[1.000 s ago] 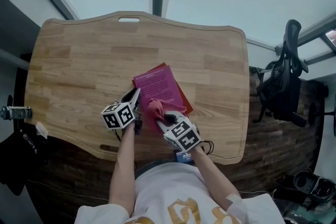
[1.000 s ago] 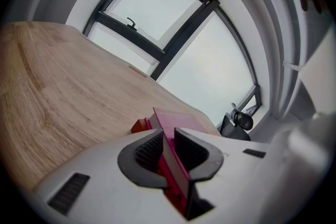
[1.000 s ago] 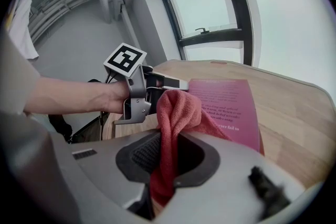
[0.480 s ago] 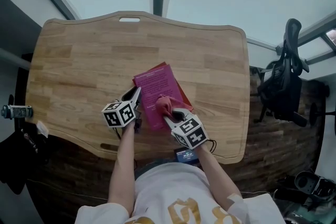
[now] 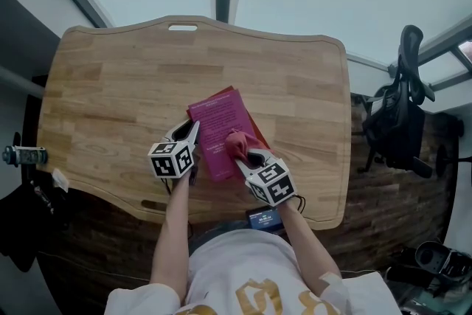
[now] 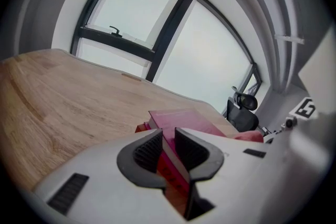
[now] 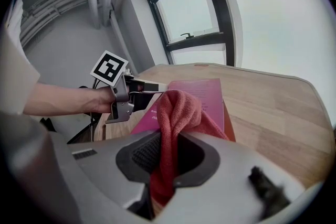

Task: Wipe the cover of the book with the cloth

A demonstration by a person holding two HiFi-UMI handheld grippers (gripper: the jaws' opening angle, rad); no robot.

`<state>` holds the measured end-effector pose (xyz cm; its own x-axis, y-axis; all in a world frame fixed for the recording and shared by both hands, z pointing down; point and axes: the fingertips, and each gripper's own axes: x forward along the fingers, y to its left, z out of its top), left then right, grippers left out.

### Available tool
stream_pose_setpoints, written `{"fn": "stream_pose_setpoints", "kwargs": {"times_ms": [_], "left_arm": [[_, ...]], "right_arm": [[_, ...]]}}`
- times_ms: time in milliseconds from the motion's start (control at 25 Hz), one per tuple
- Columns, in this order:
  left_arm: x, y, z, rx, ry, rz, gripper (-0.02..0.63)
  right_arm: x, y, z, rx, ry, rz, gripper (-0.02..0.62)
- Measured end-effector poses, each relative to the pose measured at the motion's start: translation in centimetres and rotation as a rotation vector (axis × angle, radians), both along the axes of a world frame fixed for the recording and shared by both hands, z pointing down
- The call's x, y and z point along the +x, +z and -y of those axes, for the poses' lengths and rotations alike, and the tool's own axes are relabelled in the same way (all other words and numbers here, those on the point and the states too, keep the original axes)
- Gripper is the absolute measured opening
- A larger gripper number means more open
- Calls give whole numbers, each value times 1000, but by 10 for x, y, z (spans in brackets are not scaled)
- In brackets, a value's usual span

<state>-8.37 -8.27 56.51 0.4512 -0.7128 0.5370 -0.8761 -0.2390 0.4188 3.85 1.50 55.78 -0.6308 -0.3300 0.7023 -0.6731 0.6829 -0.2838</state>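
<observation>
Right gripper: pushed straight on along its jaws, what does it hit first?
The right gripper, shut on the cloth, points across the book. The bunched cloth leads, so it would likely meet the pink cover first, then the table beyond. Depth is unclear.

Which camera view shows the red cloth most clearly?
The right gripper view: the cloth hangs large between the jaws. The head view shows a small bunch; the left gripper view only an edge.

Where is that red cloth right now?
In the head view, the cloth is bunched in the right gripper, lying on the near right part of the pink book.
</observation>
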Motion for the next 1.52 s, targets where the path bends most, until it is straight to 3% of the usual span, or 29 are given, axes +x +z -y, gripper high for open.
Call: {"fn": "stream_pose_setpoints", "kwargs": {"times_ms": [360,1040,1520], "left_arm": [[0,-1,0,37,-4,45,80],[0,-2,0,52,-21,26,80],[0,-2,0,58,-43,4,80]], "right_arm": [[13,1,6,10,48,-5,67],[37,1,21,4,128,7,67],[36,0,21,-12,103,43,67]]}}
